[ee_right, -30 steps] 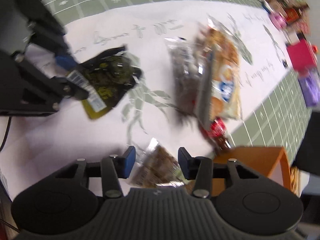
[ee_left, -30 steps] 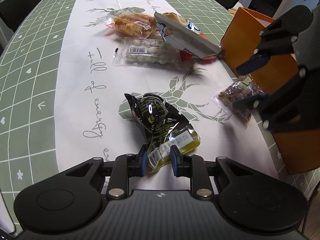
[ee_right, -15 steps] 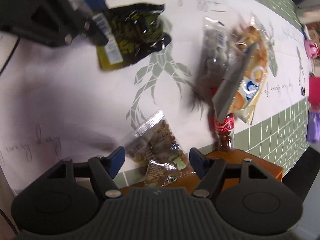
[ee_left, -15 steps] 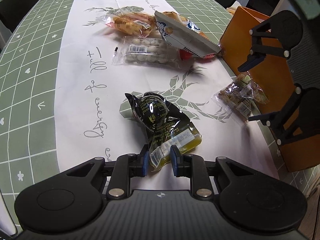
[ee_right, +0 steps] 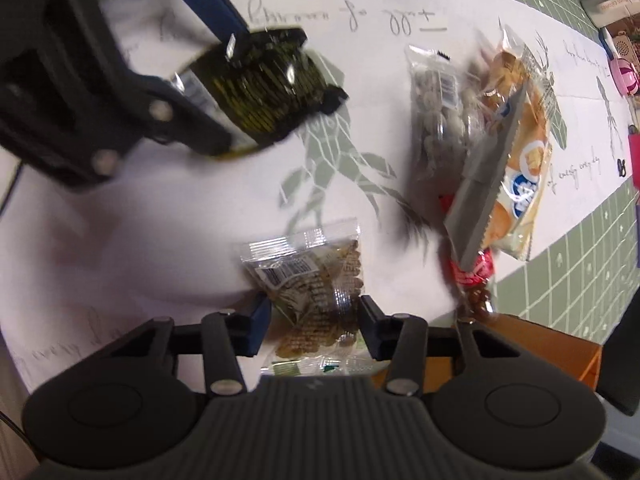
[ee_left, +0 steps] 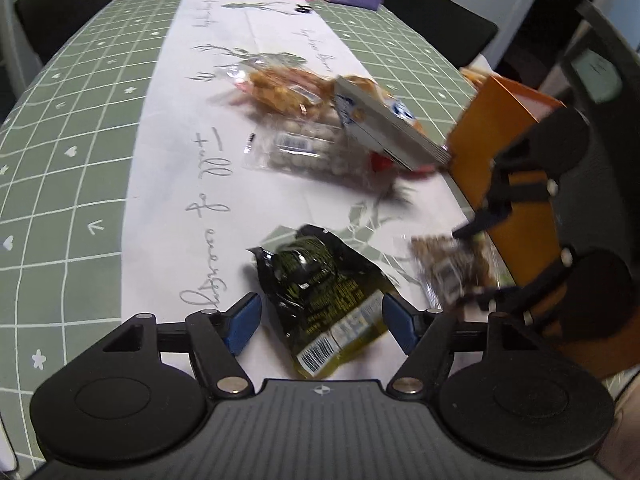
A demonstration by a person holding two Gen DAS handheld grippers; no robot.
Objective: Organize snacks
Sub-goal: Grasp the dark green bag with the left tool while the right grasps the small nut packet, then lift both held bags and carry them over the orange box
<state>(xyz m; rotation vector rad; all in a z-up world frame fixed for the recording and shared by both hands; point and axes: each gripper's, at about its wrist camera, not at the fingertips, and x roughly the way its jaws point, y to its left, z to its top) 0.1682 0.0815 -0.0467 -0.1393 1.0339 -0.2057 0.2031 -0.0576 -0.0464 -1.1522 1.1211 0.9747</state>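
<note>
Snacks lie scattered on a white runner (ee_left: 168, 184) down the middle of a green checked tablecloth (ee_left: 68, 128). Nearest the left gripper (ee_left: 320, 322) is a black and yellow packet (ee_left: 324, 292), flat on the runner between the blue pads (ee_left: 240, 322); the jaws are opening and stand wide, with clear gaps on either side of the packet, so nothing is gripped. The right gripper (ee_right: 314, 326) points almost straight down over a small clear packet of brown pieces (ee_right: 316, 280); its jaws are closing around the packet, and the pads sit right at its crinkled sides, though blur makes it hard to tell whether they press yet. Further along the runner a clear bag of pale round sweets (ee_left: 308, 152) lies beside a bag of golden fried snacks (ee_left: 280, 88), and a white and orange biscuit bag (ee_left: 384, 124) leans tilted over a red wrapped snack (ee_right: 472, 270). An orange box (ee_left: 504, 152) stands at the table's edge, just beside the small clear packet.
</note>
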